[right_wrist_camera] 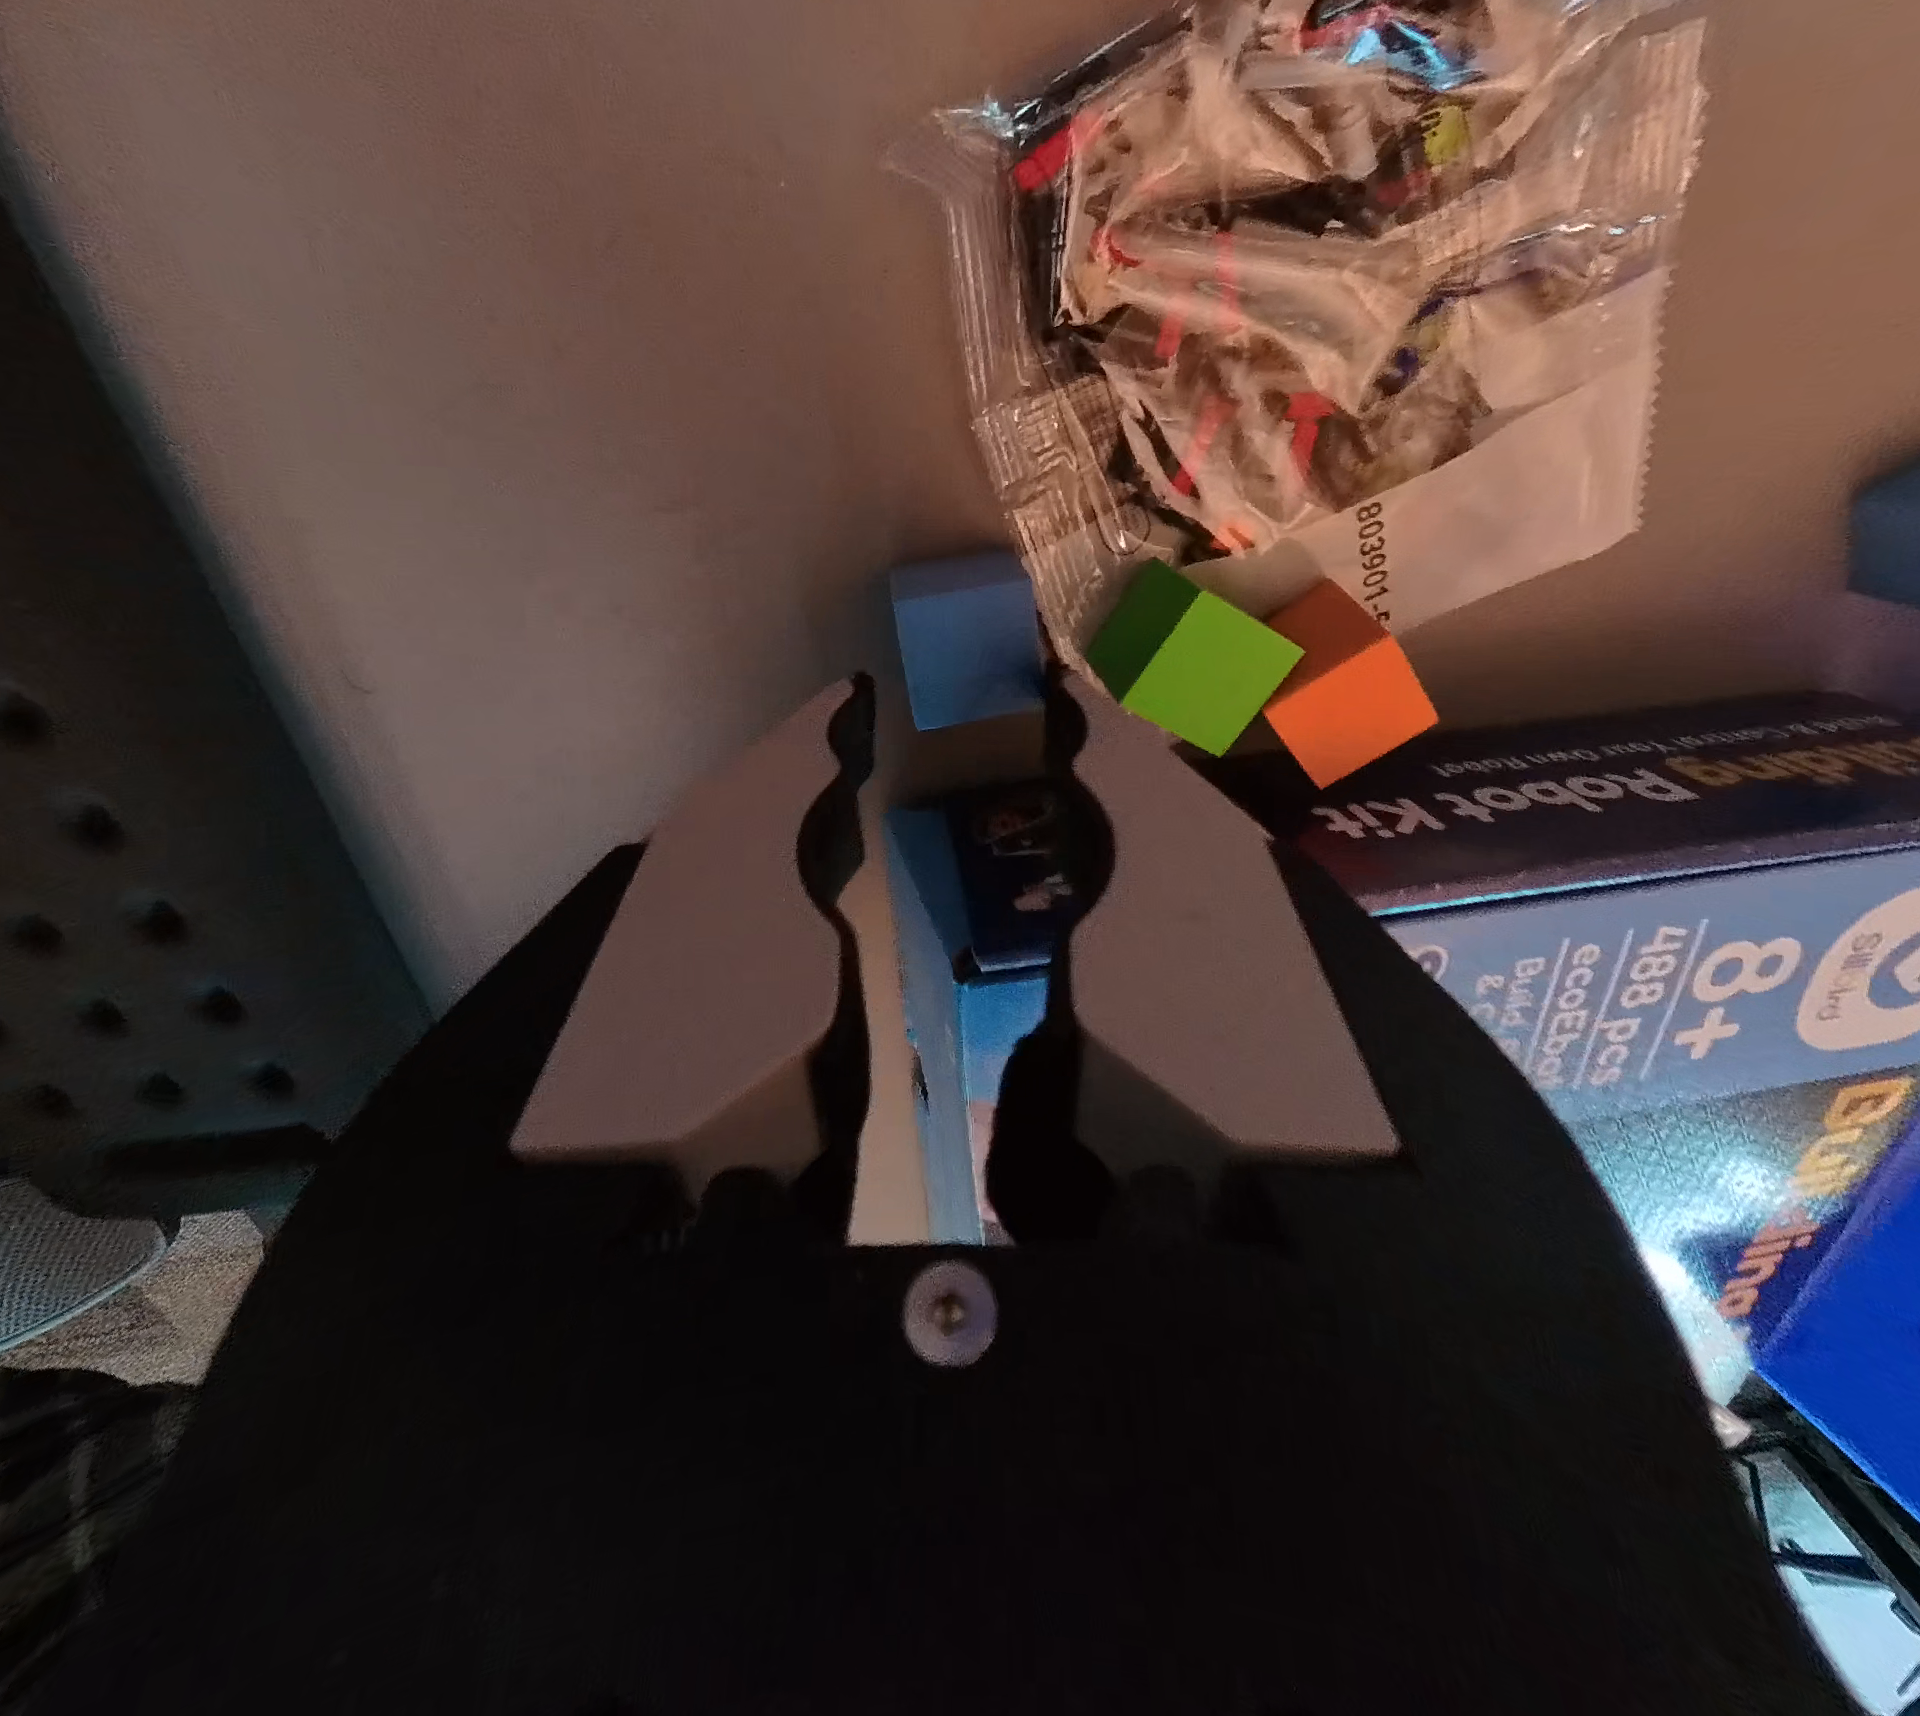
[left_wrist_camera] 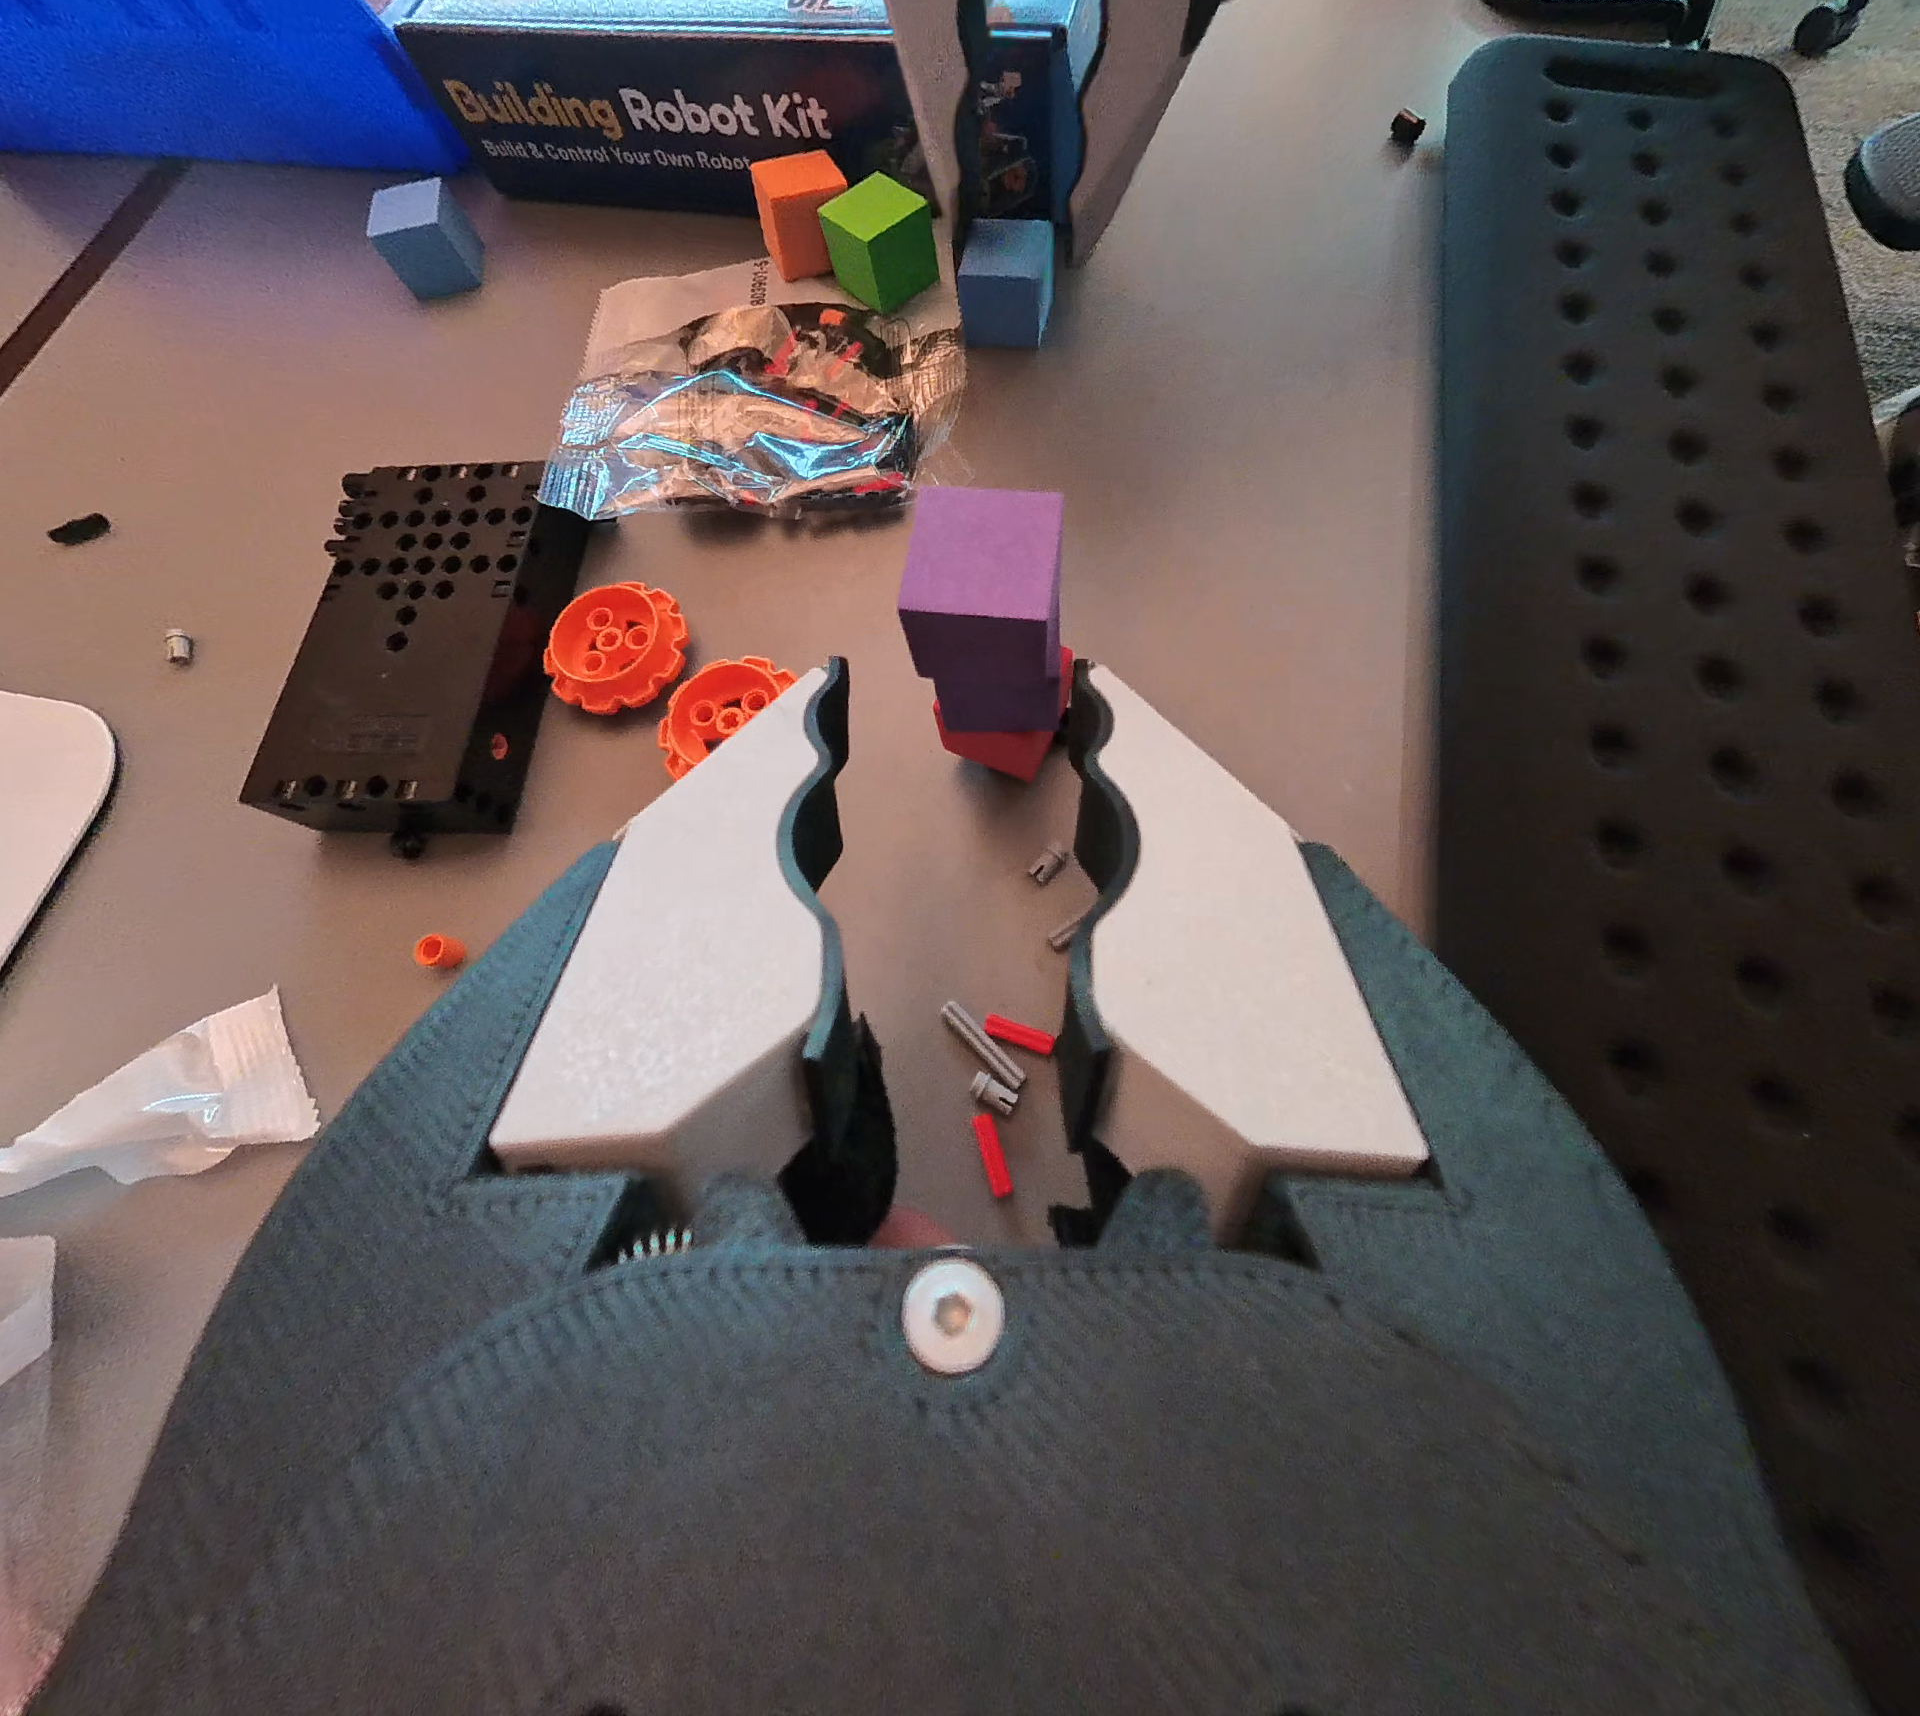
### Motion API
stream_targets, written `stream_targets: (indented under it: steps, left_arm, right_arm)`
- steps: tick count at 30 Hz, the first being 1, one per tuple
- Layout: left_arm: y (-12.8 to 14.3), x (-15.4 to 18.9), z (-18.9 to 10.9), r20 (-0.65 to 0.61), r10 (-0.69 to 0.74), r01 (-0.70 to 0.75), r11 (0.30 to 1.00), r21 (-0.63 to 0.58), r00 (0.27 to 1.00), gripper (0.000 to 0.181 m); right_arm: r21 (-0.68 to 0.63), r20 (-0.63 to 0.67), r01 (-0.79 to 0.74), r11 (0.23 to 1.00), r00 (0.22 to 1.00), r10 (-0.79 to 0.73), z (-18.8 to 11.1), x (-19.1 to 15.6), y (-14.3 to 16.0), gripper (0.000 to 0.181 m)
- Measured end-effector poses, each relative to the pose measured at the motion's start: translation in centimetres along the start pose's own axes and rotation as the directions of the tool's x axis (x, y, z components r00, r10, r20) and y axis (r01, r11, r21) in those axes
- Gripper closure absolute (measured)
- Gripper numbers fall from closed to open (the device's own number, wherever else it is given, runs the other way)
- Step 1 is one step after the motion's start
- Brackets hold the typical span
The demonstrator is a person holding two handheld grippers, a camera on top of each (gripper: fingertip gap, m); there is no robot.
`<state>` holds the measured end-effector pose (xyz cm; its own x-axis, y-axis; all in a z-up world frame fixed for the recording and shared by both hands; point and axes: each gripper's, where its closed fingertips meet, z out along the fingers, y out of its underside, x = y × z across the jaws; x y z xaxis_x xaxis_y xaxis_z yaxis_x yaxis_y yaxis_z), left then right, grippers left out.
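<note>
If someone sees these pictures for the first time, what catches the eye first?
The purple cube stacked on a red block, just beyond the open left tool. Farther off, the green cube touches an orange cube, beside a blue cube at the open right tool.

Left gripper (left_wrist_camera: 954,679): jaws parted wide, pale fingers (left_wrist_camera: 727,835) with wavy dark pads, angled forward and down over the table, fingertips just above the surface toward the middle. Empty between the jaws. Right gripper (right_wrist_camera: 956,695): jaws apart, nothing clamped, pointed steeply down near the table's far edge. Also seen in the left wrist view, standing almost upright, fingertips low at the surface.
</note>
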<state>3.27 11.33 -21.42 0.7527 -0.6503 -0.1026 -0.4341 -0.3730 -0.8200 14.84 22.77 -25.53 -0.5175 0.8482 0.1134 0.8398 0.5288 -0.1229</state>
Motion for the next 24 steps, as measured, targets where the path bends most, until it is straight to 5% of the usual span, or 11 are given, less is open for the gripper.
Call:
stream_targets:
  steps: [7, 13, 24]
  left_arm:
    - [-0.1, 0.2, 0.2, -0.008, 0.004, -0.004, 1.000, 0.001, 1.000, 0.141]
    - [-0.4, 0.3, 0.2, -0.013, 0.011, -0.011, 1.000, 0.016, 1.000, 0.147]
    - [-0.3, 0.6, 0.7, -0.023, 0.012, -0.012, 1.000, 0.009, 1.000, 0.148]
  right_arm:
    - [0.092, 0.005, 0.009, 0.996, 1.000, -0.009, -1.2, -0.2, -1.7, 0.157]
    - [0.264, -0.014, 0.059, 0.963, 0.998, -0.057, -5.5, -0.5, -6.4, 0.157]
    - [0.354, -0.026, 0.148, 0.924, 0.989, -0.148, -8.5, -1.7, -12.4, 0.157]
